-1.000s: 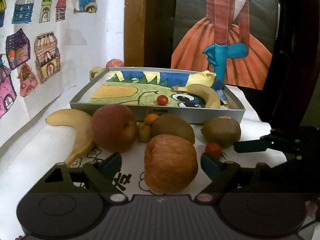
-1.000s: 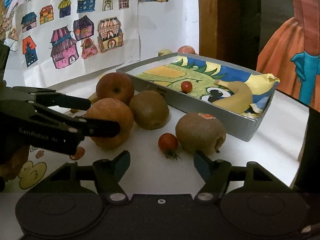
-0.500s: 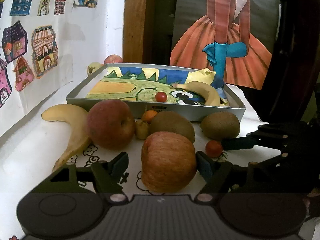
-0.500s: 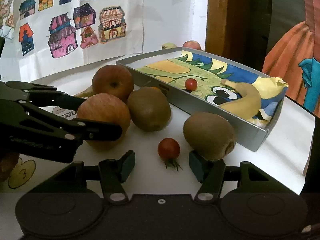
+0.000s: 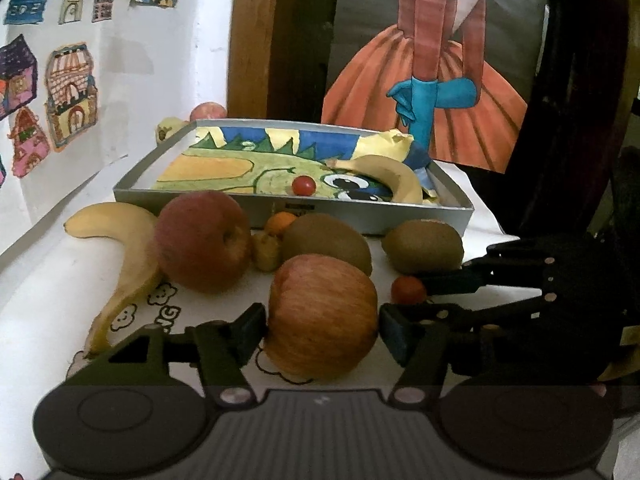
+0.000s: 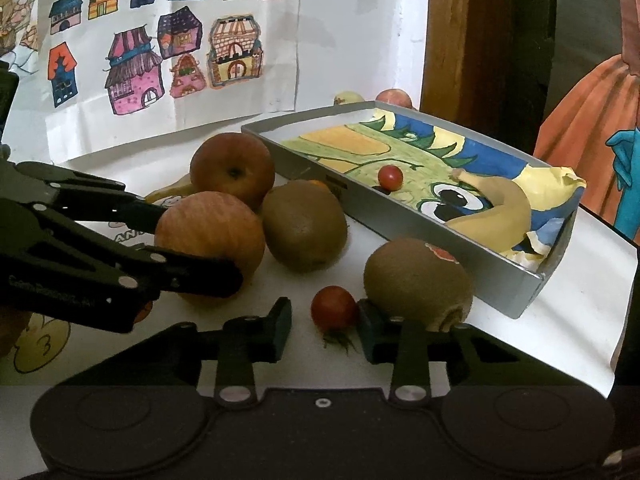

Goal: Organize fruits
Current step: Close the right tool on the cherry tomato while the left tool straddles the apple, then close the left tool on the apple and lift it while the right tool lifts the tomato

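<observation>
A red-yellow apple (image 5: 322, 316) rests on the white table, and my left gripper (image 5: 322, 330) is shut on it, pads against both sides. The right wrist view shows those fingers (image 6: 200, 276) clasping the apple (image 6: 210, 236). My right gripper (image 6: 324, 328) is open around a cherry tomato (image 6: 334, 308), which touches the right pad. The silver tray (image 5: 360, 220) with a painted liner holds a banana (image 5: 392, 172) and another cherry tomato (image 5: 303, 186).
Loose on the table are a second apple (image 5: 202, 240), two kiwis (image 5: 328, 242) (image 5: 424, 246), a banana (image 5: 120, 248) and two small fruits (image 5: 272, 240). More fruit (image 5: 208, 112) lies behind the tray. Drawings cover the left wall (image 6: 160, 60).
Both grippers moved forward and narrowed. The left fingers closed in onto the apple's sides. The right fingers came in around the cherry tomato beside the near kiwi.
</observation>
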`<state>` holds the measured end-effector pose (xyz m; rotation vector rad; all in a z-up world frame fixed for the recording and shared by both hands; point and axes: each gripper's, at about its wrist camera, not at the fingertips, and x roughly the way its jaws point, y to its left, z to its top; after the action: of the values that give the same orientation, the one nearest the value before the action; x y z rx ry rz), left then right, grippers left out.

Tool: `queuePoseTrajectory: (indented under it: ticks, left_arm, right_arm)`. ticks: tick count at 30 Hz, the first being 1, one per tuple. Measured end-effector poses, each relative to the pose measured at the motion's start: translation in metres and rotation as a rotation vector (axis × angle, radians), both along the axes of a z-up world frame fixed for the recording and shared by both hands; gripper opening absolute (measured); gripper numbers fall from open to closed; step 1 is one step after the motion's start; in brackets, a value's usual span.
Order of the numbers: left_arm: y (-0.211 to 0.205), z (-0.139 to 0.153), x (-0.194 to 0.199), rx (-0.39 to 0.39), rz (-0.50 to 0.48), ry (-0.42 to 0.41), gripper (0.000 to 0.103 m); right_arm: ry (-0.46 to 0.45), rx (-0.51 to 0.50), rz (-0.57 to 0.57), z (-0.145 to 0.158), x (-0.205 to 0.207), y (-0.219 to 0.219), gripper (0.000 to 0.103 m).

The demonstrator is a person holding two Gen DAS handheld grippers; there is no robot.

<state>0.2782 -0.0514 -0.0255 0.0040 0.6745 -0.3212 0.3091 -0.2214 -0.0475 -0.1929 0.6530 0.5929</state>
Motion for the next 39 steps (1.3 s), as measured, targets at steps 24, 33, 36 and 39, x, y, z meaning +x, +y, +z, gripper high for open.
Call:
queuePoseTrajectory:
  ticks: [24,33,36,39]
  left_arm:
    - [0.002,-0.005,-0.015,-0.005,0.026,0.032,0.062]
    - [0.01,-0.001,-0.039,-0.045,0.03,0.022,0.06]
    - [0.014,-0.002,-0.044,-0.065,0.035,0.023,0.06]
    - [0.018,-0.003,-0.05,-0.097,0.041,0.024,0.06]
  right_arm:
    - [-0.012,0.033,-0.021,0.0,-0.02,-0.01,0.025]
    - [-0.015,0.058,-0.041,0.007,-0.043,-0.019,0.025]
    - [-0.019,0.065,-0.049,0.01,-0.048,-0.021,0.025]
    - [-0.021,0.07,-0.05,0.012,-0.054,-0.022,0.025]
